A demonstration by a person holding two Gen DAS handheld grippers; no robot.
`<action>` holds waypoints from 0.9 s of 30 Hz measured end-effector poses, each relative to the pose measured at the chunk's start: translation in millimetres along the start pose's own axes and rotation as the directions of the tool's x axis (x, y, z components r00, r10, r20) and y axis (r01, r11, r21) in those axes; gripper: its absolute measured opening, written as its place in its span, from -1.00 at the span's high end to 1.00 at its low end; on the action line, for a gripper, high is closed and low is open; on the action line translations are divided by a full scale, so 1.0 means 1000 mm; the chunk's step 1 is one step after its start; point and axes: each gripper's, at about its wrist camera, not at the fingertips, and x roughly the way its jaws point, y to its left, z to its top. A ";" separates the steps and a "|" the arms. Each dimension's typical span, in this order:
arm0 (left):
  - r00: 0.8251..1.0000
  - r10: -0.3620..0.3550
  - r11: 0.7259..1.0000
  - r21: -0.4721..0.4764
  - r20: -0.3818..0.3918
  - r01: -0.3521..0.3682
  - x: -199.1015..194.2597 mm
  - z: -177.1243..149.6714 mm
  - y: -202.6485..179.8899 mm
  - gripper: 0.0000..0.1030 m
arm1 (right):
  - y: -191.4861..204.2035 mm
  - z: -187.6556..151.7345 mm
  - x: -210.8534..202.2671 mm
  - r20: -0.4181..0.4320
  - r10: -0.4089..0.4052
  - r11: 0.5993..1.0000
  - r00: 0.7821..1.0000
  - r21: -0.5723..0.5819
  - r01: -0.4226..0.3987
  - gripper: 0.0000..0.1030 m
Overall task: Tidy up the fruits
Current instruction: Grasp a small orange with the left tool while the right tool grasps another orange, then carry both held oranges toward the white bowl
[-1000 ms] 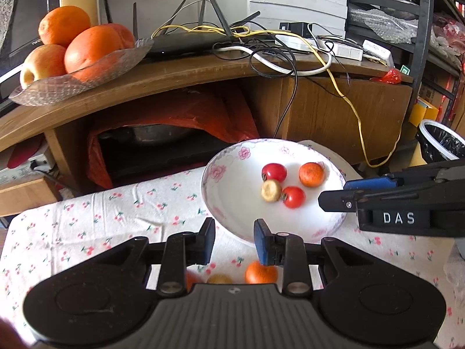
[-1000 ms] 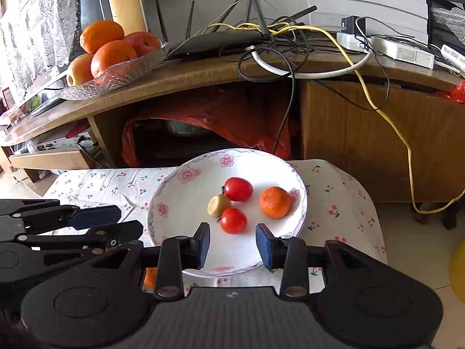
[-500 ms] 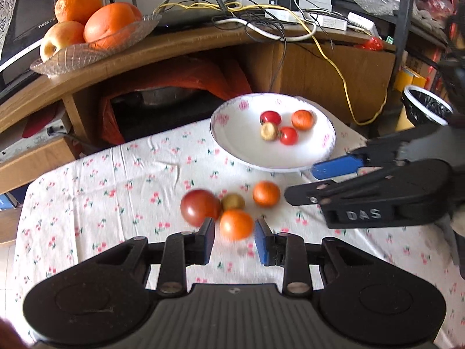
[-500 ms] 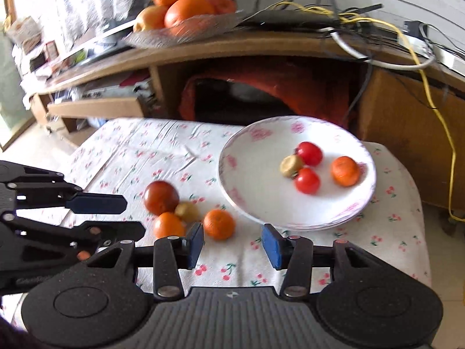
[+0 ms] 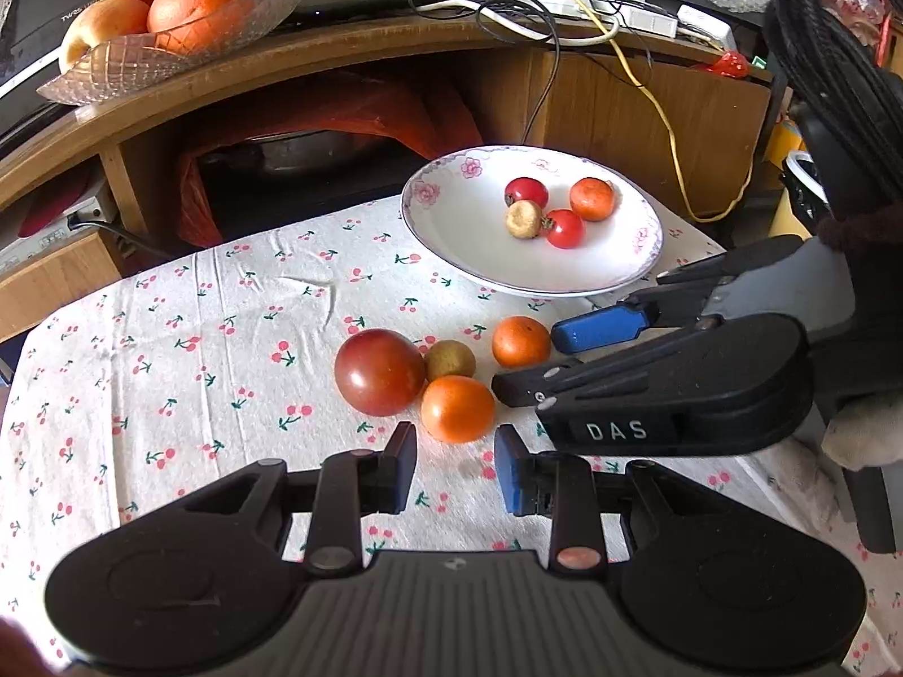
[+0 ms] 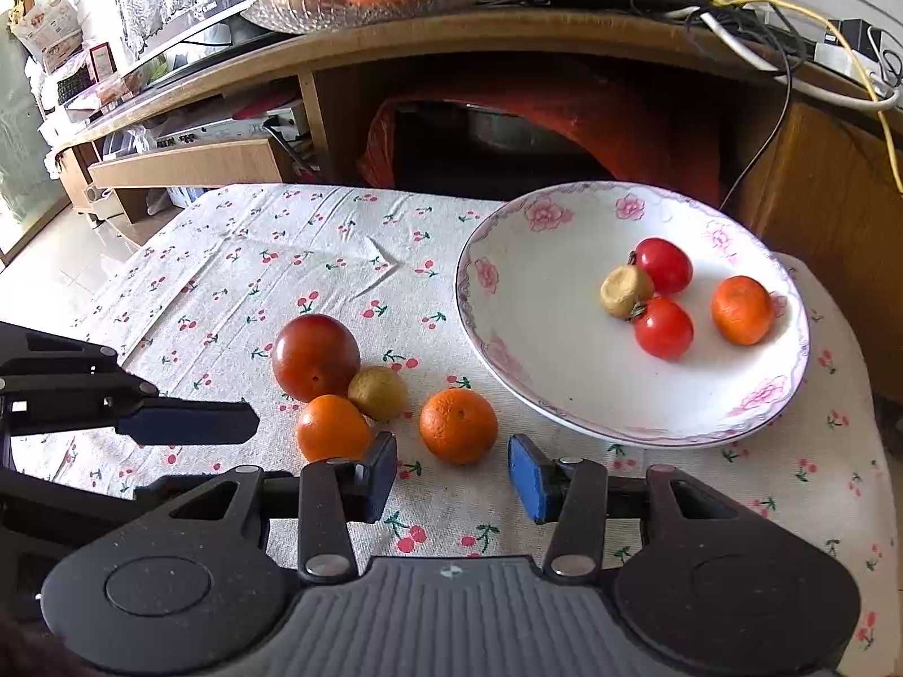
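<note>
So four loose fruits are seen on the cherry-print cloth (image 5: 237,304) over the desk: a big dark-red tomato (image 5: 378,371), a small brownish fruit (image 5: 450,360) touching it, an orange mandarin (image 5: 457,408) just in front of those two, and a second mandarin (image 5: 520,341) a bit apart, nearer the plate. The white flowered plate (image 6: 542,350) is sat at the far right of the cloth, and two small red tomatoes (image 6: 663,327), one brownish fruit (image 6: 625,291) and a mandarin (image 6: 741,310) are held in it.

The left claw (image 5: 456,469) is held apart with nothing in it, lined up just short of the near mandarin. The right claw (image 6: 451,477) is also spread apart and empty, with the second mandarin just ahead of its gap.

Behind, a glass bowl (image 5: 113,65) of oranges is parked on a wooden shelf, next to tangled cables (image 5: 508,5).
</note>
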 end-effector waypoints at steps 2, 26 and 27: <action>1.000 0.000 1.000 -0.006 0.001 0.000 0.004 0.001 0.001 0.23 | -0.001 0.000 0.000 0.005 -0.002 1.000 1.000 -0.001 0.002 0.40; 1.000 -0.003 1.000 0.011 0.005 0.003 0.022 -0.005 -0.016 0.22 | -0.028 -0.021 -0.030 -0.019 -0.001 0.999 1.000 0.054 0.002 0.56; 1.000 -0.007 1.000 0.020 -0.003 0.007 0.019 -0.007 -0.018 0.23 | -0.027 -0.023 -0.033 -0.023 -0.002 0.999 1.000 0.048 0.003 0.57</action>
